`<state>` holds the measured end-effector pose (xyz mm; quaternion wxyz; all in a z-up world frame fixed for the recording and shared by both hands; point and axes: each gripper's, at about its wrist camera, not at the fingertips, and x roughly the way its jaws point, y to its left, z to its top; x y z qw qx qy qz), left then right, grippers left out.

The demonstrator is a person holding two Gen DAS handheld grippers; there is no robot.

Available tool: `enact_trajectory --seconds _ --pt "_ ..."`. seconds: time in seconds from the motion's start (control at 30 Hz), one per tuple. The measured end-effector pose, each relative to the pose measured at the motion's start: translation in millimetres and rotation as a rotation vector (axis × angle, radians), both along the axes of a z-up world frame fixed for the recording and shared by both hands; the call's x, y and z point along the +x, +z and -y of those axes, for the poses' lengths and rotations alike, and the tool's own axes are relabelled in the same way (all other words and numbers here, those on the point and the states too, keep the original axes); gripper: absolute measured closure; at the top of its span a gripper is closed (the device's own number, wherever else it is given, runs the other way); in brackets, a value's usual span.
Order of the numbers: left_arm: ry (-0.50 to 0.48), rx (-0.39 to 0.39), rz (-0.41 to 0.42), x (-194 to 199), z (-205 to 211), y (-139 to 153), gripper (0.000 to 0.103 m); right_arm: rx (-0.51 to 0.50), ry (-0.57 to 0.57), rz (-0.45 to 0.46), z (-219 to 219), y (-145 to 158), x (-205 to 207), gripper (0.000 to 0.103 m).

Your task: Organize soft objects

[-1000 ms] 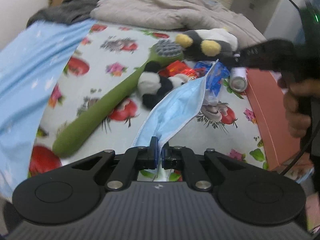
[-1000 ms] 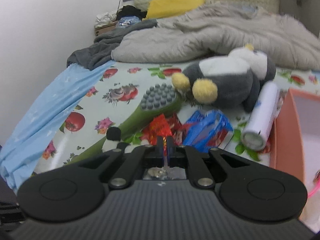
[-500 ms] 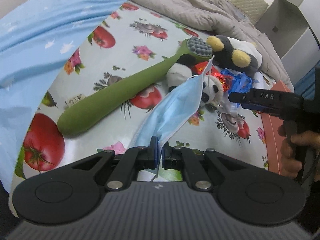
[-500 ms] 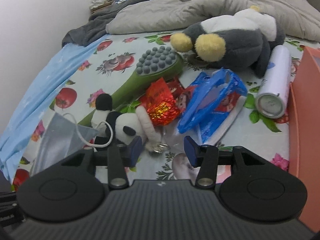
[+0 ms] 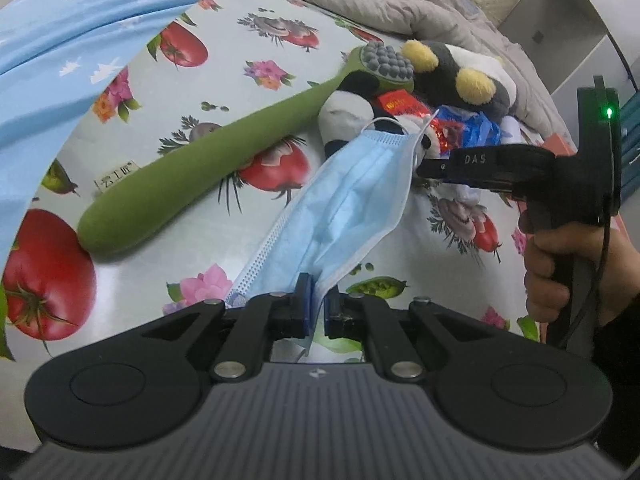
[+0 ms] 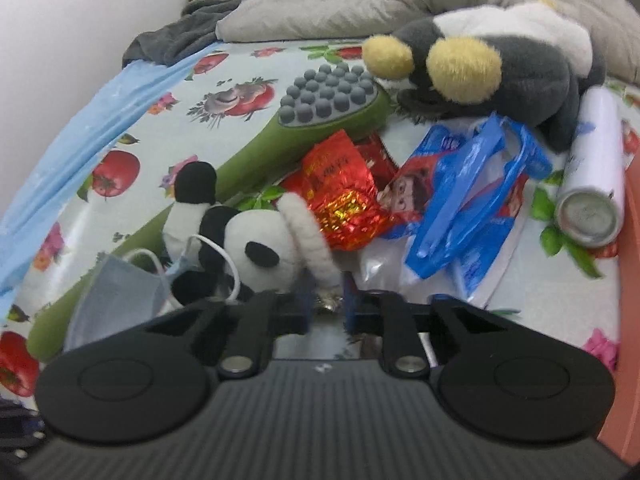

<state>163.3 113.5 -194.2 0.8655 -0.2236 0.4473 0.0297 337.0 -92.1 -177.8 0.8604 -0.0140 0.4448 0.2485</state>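
**Mask pinched, panda's loop between closing jaws**

The left hand-held gripper (image 5: 316, 312) is clamped on a corner of the blue face mask (image 5: 352, 204), which hangs over the fruit-print bed sheet (image 5: 256, 32). The right hand-held gripper (image 6: 327, 306) has just been closing its jaws around the fuzzy white loop and metal ring of the small panda plush (image 6: 256, 244), lying beside the green massage brush (image 6: 304, 128).

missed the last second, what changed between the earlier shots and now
The right gripper came down onto the panda plush; its fingers opened wide, then have just been closing around the panda's white loop and metal ring. The left gripper sank toward the bed, carrying the blue face mask lower. Unchanged: the mask stays clamped, and the green massager, penguin plush and wrappers lie as before.
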Motion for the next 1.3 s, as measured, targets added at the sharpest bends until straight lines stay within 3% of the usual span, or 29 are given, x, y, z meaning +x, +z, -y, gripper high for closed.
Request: enact_trajectory --seconds 0.17,0.27,0.47,0.63,0.67,0.7,0.73,0.77,1.0,1.2,1.23,1.3 --pt "0.015 -0.009 0.008 -0.1 -0.9 0.1 0.098 0.007 0.011 0.025 2.4 9.8 -8.8 0.089" --pt "0.018 -0.014 0.02 -2.2 -0.6 5.2 0.098 0.014 -0.001 0.045 8.5 20.2 -13.8 0.1" --pt "0.02 -0.021 0.053 -9.3 4.2 16.8 0.098 0.034 -0.023 0.076 28.7 40.3 -27.3 0.1" --pt "0.015 -0.017 0.065 -13.6 10.8 20.3 0.098 0.045 -0.038 0.065 31.1 35.0 -23.1 0.096" --pt "0.016 -0.017 0.064 -14.6 11.2 20.3 0.098 0.039 -0.04 0.053 28.6 31.2 -21.0 0.095" --pt "0.019 -0.018 0.063 -15.3 11.2 20.3 0.098 0.023 -0.046 0.038 24.9 27.5 -19.1 0.085" --pt "0.023 -0.019 0.061 -16.1 10.8 20.2 0.098 0.009 -0.05 0.023 21.4 24.1 -17.7 0.066" --pt "0.025 -0.021 0.059 -16.5 10.2 20.3 0.098 0.014 -0.044 0.016 19.9 21.6 -17.8 0.063" --pt "0.041 -0.035 0.051 -14.6 3.2 15.8 0.098 -0.011 -0.016 0.005 6.7 1.7 -11.8 0.067" --pt "0.04 -0.039 0.033 -13.5 1.6 9.7 0.098 -0.028 0.004 0.053 -0.9 -16.4 -11.2 0.068" --pt "0.04 -0.041 0.033 -13.4 1.3 9.0 0.098 -0.043 0.009 0.076 -2.6 -17.5 -12.5 0.079" --pt "0.041 -0.039 0.032 -12.9 1.2 8.4 0.098 -0.051 -0.025 0.085 -0.9 -16.4 -11.3 0.082"
